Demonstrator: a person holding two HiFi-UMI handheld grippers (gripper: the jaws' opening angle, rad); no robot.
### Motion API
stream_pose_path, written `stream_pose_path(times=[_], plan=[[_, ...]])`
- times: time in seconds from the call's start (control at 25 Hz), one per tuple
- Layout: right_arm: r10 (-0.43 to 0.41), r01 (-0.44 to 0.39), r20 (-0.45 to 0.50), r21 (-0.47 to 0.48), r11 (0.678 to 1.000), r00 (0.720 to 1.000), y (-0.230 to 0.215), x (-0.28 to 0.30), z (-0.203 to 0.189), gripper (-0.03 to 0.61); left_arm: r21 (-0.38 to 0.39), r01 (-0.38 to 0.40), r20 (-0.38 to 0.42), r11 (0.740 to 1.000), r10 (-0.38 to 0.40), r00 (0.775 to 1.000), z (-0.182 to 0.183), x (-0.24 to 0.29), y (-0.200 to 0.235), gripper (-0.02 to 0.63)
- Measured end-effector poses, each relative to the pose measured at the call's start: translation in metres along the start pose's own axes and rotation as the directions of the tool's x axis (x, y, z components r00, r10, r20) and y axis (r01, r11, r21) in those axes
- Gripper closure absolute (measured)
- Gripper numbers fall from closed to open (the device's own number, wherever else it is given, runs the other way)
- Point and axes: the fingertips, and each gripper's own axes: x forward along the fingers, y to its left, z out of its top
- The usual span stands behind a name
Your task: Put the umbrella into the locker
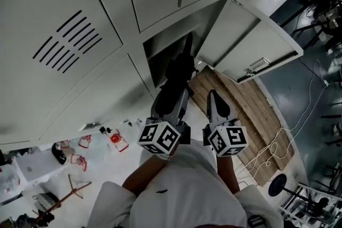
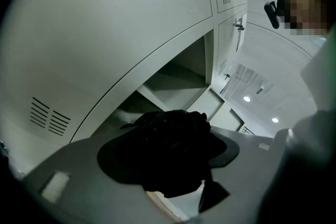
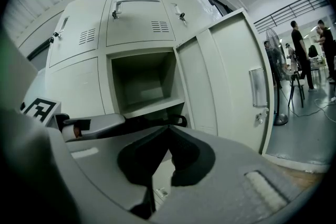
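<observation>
Left claw (image 1: pixel 172 97) is clamped on the folded black umbrella (image 1: pixel 180 68), whose far end sits at the mouth of the open locker (image 1: pixel 160 46), centre of the head view. Right claw (image 3: pixel 168 127) is pinched together on nothing. The umbrella looks light, with soft, baggy fabric over a stiff shaft. Gripping mid-bundle around that shaft seems the surest hold.
</observation>
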Motion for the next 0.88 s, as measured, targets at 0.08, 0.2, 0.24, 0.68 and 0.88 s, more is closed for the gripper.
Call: stream_pose_path(times=[0.08,0.2,0.24,0.68,0.88], plan=[[-0.004,0.004,-0.001,-0.003,1.0,1.0,0.001,0.004,0.0,0.584,0.016,0.009,-0.001,1.0,-0.009,1.0,0.002,0.006,-0.001,0.291],[-0.015,0.015,0.002,0.0,1.0,1.0,0.0,0.009,0.001,0.584,0.031,0.012,-0.001,0.999,-0.012,1.0,0.006,0.008,0.0,0.29],[-0.019,0.019,0.005,0.001,1.0,1.0,0.0,0.01,0.002,0.584,0.029,0.014,-0.003,0.999,-0.014,1.0,0.007,0.009,0.001,0.291],[-0.049,0.049,0.001,0.019,0.999,0.999,-0.005,0.017,0.002,0.584,0.01,0.007,-0.015,1.0,-0.007,1.0,0.014,0.014,0.009,0.29],[-0.021,0.021,-0.009,0.002,1.0,1.0,-0.004,0.028,0.006,0.584,-0.003,-0.007,-0.007,1.0,0.007,1.0,0.015,0.017,0.01,0.29]])
